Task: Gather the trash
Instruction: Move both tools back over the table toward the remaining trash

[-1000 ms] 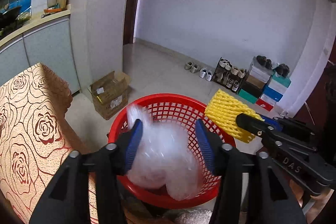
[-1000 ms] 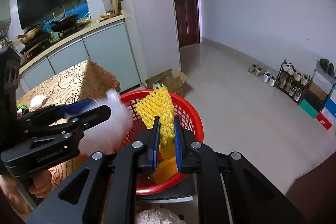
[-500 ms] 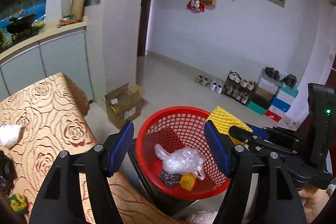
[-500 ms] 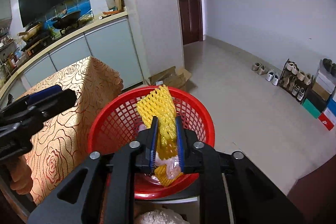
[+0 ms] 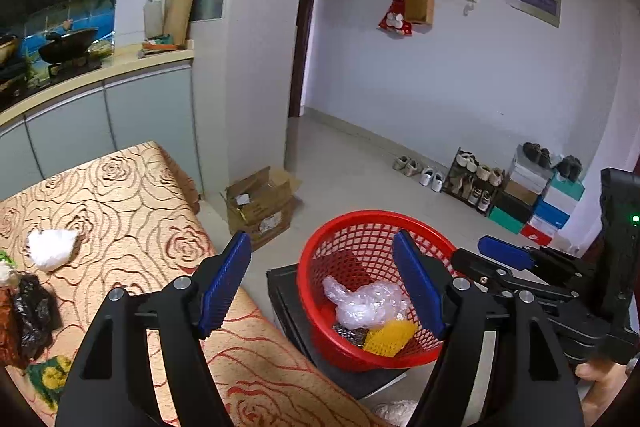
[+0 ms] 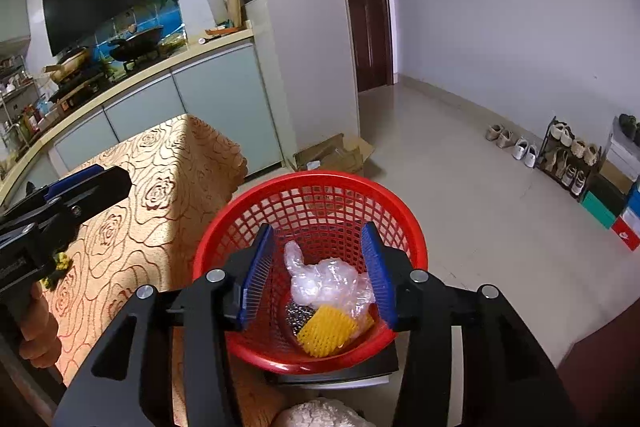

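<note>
My red basket (image 6: pixel 408 227) looks like glossy plastic lattice. Inside it lie crinkly clear film (image 6: pixel 328 279) and yellow foam netting (image 6: pixel 326 331). Beside the basket, the tablecloth (image 5: pixel 132 195) seems woven, perhaps brocade, with a slight sheen.

Black plastic claws (image 5: pixel 322 285) (image 6: pixel 318 273) — ribbed blue pads, silver pivot screws.

A red mesh basket (image 6: pixel 404 227) stands upright on a dark stand beside the table — inside lie crumpled clear plastic wrap (image 6: pixel 326 281), a yellow foam net (image 6: pixel 326 331) and a dark scrap (image 6: pixel 298 313).
</note>
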`<state>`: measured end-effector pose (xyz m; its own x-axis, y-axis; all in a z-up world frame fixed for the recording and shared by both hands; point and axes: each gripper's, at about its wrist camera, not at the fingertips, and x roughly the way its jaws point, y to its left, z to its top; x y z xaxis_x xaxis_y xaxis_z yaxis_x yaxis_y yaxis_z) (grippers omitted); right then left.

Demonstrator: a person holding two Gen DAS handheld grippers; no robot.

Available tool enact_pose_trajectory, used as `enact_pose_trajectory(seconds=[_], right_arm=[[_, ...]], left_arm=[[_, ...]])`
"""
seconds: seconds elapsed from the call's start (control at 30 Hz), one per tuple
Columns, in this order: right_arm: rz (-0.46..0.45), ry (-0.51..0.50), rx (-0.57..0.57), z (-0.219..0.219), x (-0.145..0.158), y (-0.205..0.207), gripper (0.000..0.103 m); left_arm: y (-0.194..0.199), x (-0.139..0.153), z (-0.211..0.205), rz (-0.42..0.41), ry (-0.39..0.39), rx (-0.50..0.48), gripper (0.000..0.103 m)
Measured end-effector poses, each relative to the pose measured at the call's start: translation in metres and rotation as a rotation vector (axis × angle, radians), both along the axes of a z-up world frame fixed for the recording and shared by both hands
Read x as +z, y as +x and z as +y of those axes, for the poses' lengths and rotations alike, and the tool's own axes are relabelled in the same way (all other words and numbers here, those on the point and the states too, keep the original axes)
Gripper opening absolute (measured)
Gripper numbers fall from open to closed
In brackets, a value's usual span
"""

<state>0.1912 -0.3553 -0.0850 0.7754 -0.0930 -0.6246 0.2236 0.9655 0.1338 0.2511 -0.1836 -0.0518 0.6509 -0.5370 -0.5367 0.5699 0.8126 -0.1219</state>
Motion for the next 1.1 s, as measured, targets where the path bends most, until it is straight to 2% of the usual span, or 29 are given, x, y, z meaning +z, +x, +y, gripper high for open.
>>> enact_pose_trajectory(seconds=[0.13, 0.27, 0.37, 0.5, 0.63, 0.83, 1.1], right_arm=[[-0.018, -0.005, 0.024, 0.01, 0.008, -0.003, 0.045], [-0.047, -0.015, 0.052, 0.025, 0.018, -0.008, 0.053], [-0.062, -0.03, 0.088, 0.041, 0.024, -0.01, 0.054], [-0.087, -0.045, 0.147, 0.067, 0.033, -0.011, 0.056], [-0.112, -0.052, 0.214, 0.096, 0.04, -0.011, 0.061], [-0.109, -0.049, 0.3, 0.13, 0.041, -0.006, 0.062], [-0.112, -0.032, 0.354, 0.16, 0.042, -0.002, 0.065]], left_arm=[[-0.003, 0.005, 0.013, -0.012, -0.001, 0.036, 0.072], [-0.011, 0.011, 0.034, -0.032, 0.012, 0.09, 0.073], [-0.017, 0.013, 0.05, -0.039, 0.017, 0.131, 0.074], [-0.028, 0.016, 0.082, -0.042, 0.015, 0.205, 0.075], [-0.037, 0.018, 0.114, -0.043, 0.016, 0.272, 0.075], [-0.051, 0.019, 0.17, -0.037, 0.008, 0.389, 0.076], [-0.06, 0.02, 0.242, -0.046, 0.039, 0.555, 0.08]])
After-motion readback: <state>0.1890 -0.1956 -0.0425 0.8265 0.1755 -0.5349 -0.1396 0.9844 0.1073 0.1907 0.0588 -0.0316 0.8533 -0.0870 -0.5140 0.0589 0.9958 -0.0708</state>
